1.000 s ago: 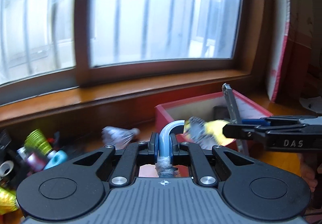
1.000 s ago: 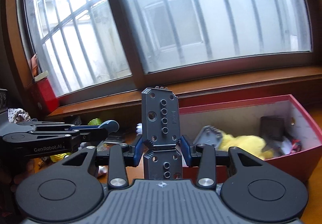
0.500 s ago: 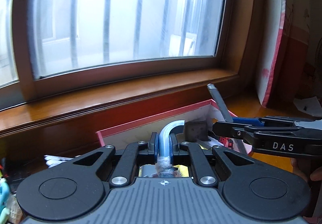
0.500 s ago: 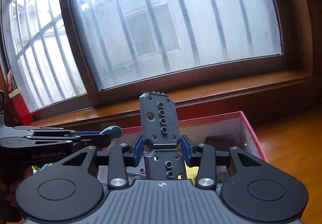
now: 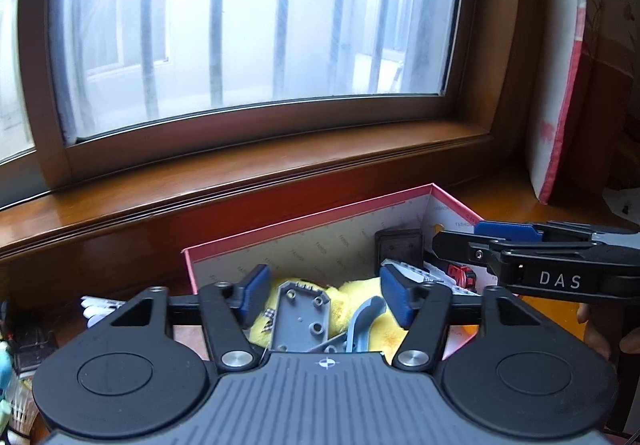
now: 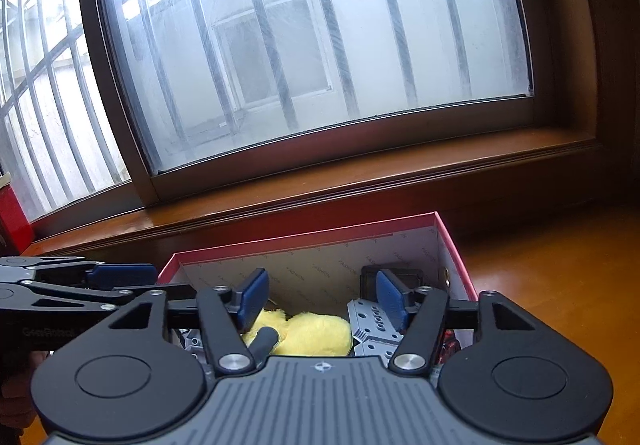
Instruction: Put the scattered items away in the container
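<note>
Red cardboard box (image 5: 304, 223), lidless, printed pale lining, stands on the orange-brown wooden surface (image 6: 560, 285) just below the window sill (image 5: 240, 189)

Contents: yellow plush toy (image 6: 316, 335) at the bottom; grey perforated plastic plate (image 5: 300, 315) lying on the plush; curved grey-blue hooked piece (image 5: 362, 325) beside that plate; second grey perforated bracket (image 6: 372, 329) toward the right side; dark square block (image 5: 398, 245) against the far wall; small red item (image 5: 460, 273) near the right corner, too small to name

Left tongs (image 5: 324, 295): over the box, jaws opening, blue pads apart, nothing pressed between them; the plate and hooked piece lie below the gap

Right tongs (image 6: 318, 297): over the same box, jaws opening, pads apart, gripping nothing; the bracket sits low beside the right pad, contact unclear

Outside the box, left end of the surface: white shuttlecock (image 5: 100, 305) and a dim clutter of small things, indistinct

Behind: barred window (image 6: 300, 45) with frosted glass
</note>
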